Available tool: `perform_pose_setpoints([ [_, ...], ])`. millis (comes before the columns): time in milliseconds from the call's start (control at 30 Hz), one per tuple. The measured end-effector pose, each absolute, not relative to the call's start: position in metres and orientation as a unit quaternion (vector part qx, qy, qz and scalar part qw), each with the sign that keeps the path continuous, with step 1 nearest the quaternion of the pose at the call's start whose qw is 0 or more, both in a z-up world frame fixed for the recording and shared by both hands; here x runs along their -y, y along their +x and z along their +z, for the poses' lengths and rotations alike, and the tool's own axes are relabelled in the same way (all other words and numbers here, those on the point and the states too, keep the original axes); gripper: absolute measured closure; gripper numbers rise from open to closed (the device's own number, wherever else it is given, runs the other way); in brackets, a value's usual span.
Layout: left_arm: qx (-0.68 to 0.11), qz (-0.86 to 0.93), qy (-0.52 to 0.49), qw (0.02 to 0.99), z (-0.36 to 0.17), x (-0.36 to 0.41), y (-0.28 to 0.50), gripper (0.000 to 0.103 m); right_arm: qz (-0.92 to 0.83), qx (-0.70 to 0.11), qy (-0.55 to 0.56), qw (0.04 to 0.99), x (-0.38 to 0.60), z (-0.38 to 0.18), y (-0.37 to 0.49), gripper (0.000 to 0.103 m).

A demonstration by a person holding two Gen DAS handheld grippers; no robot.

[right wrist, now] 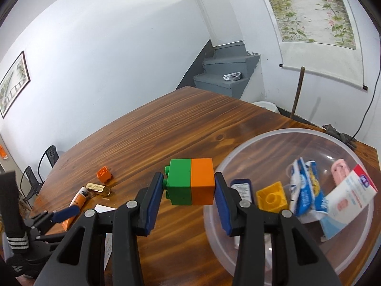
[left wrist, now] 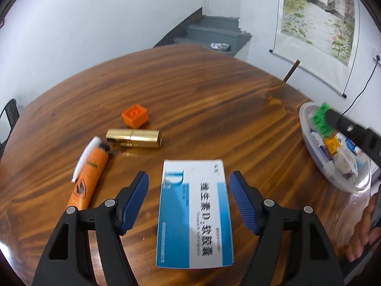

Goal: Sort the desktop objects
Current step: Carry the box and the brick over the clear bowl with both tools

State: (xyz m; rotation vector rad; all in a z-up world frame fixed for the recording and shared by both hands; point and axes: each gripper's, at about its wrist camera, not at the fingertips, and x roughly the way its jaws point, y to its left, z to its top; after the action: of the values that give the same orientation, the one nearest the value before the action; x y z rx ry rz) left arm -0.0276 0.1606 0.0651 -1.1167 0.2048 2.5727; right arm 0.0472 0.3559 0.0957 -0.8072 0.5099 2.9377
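We have two moves in hand at once, and each wants its own care. Our right claw [right wrist: 189, 186] is pinching the joined green-and-orange block [right wrist: 190, 181] by its two ends, held in the air above the desk [right wrist: 166, 124] just beside the rim of the clear bowl [right wrist: 269, 134], which already holds a yellow brick [right wrist: 271, 197], some packets and a small carton. To finish well, we judge we should carry the block well over the rim before letting go, and release it low so it does not bounce off the things inside or tip the bowl. Our left claw [left wrist: 189, 202] stands spread, one pad on each side of the blue-and-white medicine box [left wrist: 194, 214] and neither pressing on it; the box looks blurred, and we cannot tell whether it lies flat. We should centre the pads on its long sides and close gently, since thin card may buckle or slip. Still waiting on the desk are the orange brick [left wrist: 135, 116], the gold tube [left wrist: 133, 138] and the orange tube [left wrist: 87, 178], lying close together.
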Motion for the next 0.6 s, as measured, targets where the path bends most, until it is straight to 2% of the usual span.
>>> perform_pose_setpoints([
  [133, -0.077, 0.897, -0.405, 0.156, 0.057, -0.159, -0.027, 0.028, 0.953, -0.169, -0.248, 0.045, -0.366, 0.1, 0.059, 0.057],
  [200, -0.074, 0.898, -0.405, 0.154, 0.057, -0.157, -0.027, 0.024, 0.953, -0.172, -0.245, 0.052, -0.37, 0.102, 0.062, 0.057],
  [600, -0.065, 0.897, -0.407, 0.164, 0.056, -0.159, -0.022, 0.021, 0.947, -0.185, -0.253, 0.069, -0.388, 0.092, 0.075, 0.057],
])
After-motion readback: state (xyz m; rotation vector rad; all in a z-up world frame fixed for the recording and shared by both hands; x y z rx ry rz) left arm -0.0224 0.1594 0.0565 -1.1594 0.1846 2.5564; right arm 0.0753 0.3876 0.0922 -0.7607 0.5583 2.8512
